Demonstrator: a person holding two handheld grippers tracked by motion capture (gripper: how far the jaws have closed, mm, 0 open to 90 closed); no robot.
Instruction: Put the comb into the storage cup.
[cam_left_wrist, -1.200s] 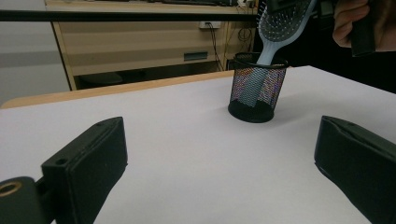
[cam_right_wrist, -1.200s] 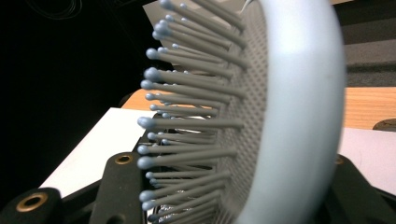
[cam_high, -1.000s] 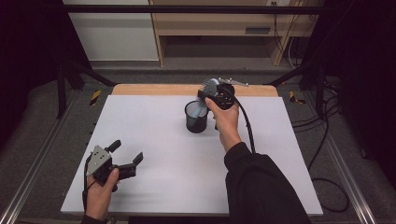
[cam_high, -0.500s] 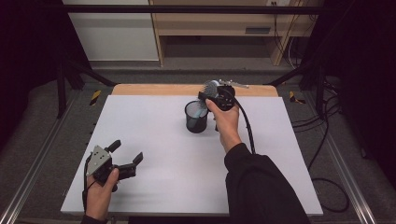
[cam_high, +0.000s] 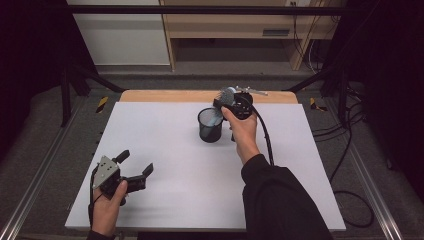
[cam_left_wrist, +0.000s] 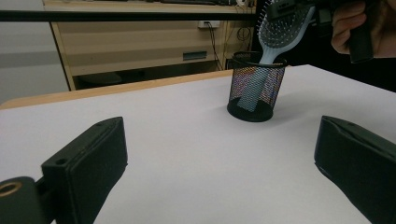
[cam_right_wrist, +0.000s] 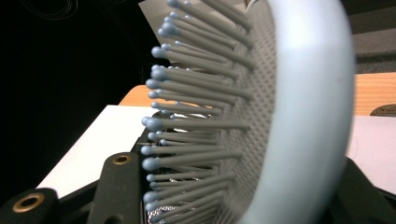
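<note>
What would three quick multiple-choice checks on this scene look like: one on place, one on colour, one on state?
1. The brush's handle is:
A. in the cup
B. flat on the table
C. on the floor

2. The cup is:
A. white
B. black
C. red

3. The left gripper is:
A. shut on the brush
B. shut on the cup
C. open

Answers:
A, the handle shows through the mesh.
B, dark mesh in both views.
C, its jaws stand apart, nothing between them.

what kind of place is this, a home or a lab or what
Most likely a lab or recording workshop, not a home. A white table stands inside a dark metal frame, loose cables trail over the grey floor, and plain wooden shelving lines the back wall.
</note>
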